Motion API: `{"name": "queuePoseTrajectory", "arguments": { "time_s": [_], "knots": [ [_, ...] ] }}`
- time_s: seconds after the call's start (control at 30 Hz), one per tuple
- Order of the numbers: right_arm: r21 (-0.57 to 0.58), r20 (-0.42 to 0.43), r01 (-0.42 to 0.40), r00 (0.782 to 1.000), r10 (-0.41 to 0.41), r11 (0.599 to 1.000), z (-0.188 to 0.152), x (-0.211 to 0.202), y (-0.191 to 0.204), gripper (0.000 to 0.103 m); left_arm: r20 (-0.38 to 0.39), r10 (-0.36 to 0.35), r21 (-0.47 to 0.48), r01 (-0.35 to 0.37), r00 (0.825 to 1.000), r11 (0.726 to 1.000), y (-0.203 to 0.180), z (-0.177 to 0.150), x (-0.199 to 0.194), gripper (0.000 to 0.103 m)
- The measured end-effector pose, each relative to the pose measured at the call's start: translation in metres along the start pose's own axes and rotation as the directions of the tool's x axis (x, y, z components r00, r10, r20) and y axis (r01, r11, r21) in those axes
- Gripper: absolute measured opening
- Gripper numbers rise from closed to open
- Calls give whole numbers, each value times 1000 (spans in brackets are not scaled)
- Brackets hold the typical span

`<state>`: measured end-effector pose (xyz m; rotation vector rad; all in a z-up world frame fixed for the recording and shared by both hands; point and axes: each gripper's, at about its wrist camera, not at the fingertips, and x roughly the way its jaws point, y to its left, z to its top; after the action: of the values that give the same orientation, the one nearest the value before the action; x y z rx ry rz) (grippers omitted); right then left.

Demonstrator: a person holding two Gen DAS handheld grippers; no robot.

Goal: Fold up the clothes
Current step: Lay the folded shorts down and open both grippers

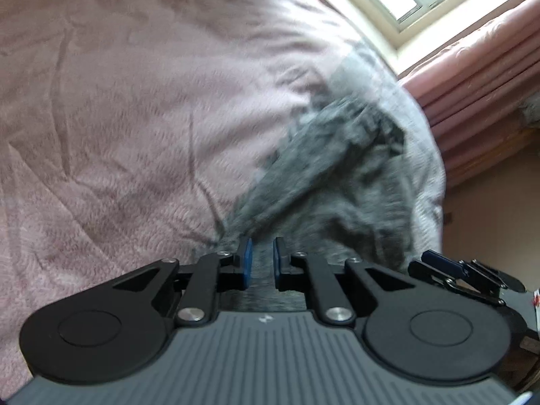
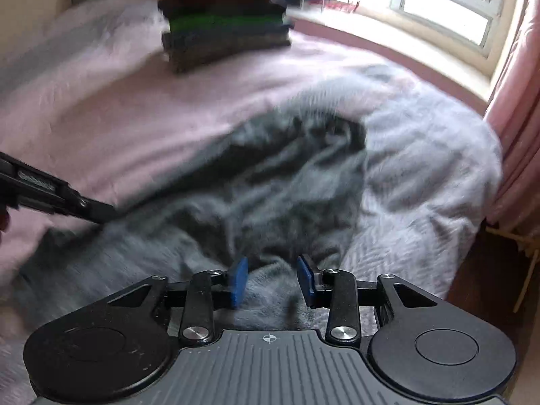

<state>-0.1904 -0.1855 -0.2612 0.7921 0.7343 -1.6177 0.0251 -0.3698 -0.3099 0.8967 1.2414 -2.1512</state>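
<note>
A grey garment [image 2: 280,182] lay crumpled on the bed, spread over the corner where the pink cover [image 1: 135,118] gave way to a paler grey-white blanket [image 2: 432,168]. Both views were smeared with motion blur, so its folds and edges were hard to read; I could not tell what kind of garment it was.

The left gripper [image 1: 262,263] sat low over the near edge of the garment, its blue pads [image 1: 248,260] a narrow gap apart with grey cloth showing between them. Whether the pads were truly pinching that cloth I could not tell. In the right wrist view the same tool came in from the left edge as a dark arm, its tip on or just at the garment's left side.

The right gripper [image 2: 271,280] hovered over the near part of the garment with its pads [image 2: 239,281] clearly spread, grey cloth visible in the wide gap beneath them but nothing clamped. In the left wrist view it showed at the far right as a black linkage with a blue tip, just beside the garment's edge.

Farther up the bed stood a stack of folded clothes [image 2: 224,25], red on top, then dark, green and grey-brown layers, well apart from the garment. Behind it a bright window [image 2: 445,6] let light in, and pink curtains [image 1: 479,77] hung at the right beside the bed's corner.
</note>
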Motion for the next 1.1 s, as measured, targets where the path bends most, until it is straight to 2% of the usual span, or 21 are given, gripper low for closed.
{"name": "queuePoseTrajectory", "arguments": {
  "time_s": [0.1,0.13,0.17,0.27,0.43,0.53,0.63,0.67,0.8,0.83,0.87,0.9,0.97,1.03,1.07,1.1],
  "knots": [
    [6,22,5,1000,-5,1000,-1,-17,7,36,4,-15,7,15,1000,1000,-4,-10,-6,8],
    [-4,-6,13,1000,-13,1000,-10,-9,8,36,-9,-15,10,15,1000,1000,-4,-15,-4,8],
    [-16,-41,22,999,-23,1000,-20,1,8,36,-32,7,15,-6,999,1000,-3,-21,2,8],
    [-60,-36,24,999,-26,998,-34,5,9,36,-50,59,-1,-59,997,998,4,-38,6,6],
    [6,33,41,999,-42,999,-26,-32,5,36,29,58,-10,-58,998,998,-5,-57,-36,7],
    [-35,62,12,998,-10,999,-34,-49,15,36,34,80,-31,-79,996,996,-5,-75,-50,7],
    [-75,-23,26,999,-28,997,-61,-31,19,36,9,142,-76,-141,990,987,2,-95,-47,6],
    [-71,-22,28,999,-30,997,-64,-33,17,36,16,150,-91,-148,989,985,0,-98,-49,6],
    [6,3,0,1000,0,1000,-68,-60,7,37,52,208,-59,-205,977,977,-25,-106,-70,12],
    [15,-5,-20,1000,20,1000,-72,-64,6,37,42,226,-51,-224,973,973,-32,-110,-73,15],
    [19,-48,-42,998,43,999,-78,-62,7,37,23,247,-48,-246,969,968,-35,-114,-75,15],
    [25,-93,-46,994,48,999,-84,-58,7,37,-5,283,-50,-282,959,958,-40,-120,-75,15],
    [59,-119,-42,992,49,997,-91,-62,5,37,-52,351,-57,-354,935,934,-49,-131,-78,15],
    [104,-114,-67,990,79,992,-88,-82,0,37,-49,374,-72,-376,926,924,-61,-143,-93,18],
    [126,-108,-74,990,88,989,-86,-95,-1,38,-43,382,-75,-385,923,920,-70,-149,-104,21],
    [148,-101,-78,990,94,986,-85,-109,-3,49,-38,391,-77,-393,919,916,-79,-155,-114,26]
  ]
}}
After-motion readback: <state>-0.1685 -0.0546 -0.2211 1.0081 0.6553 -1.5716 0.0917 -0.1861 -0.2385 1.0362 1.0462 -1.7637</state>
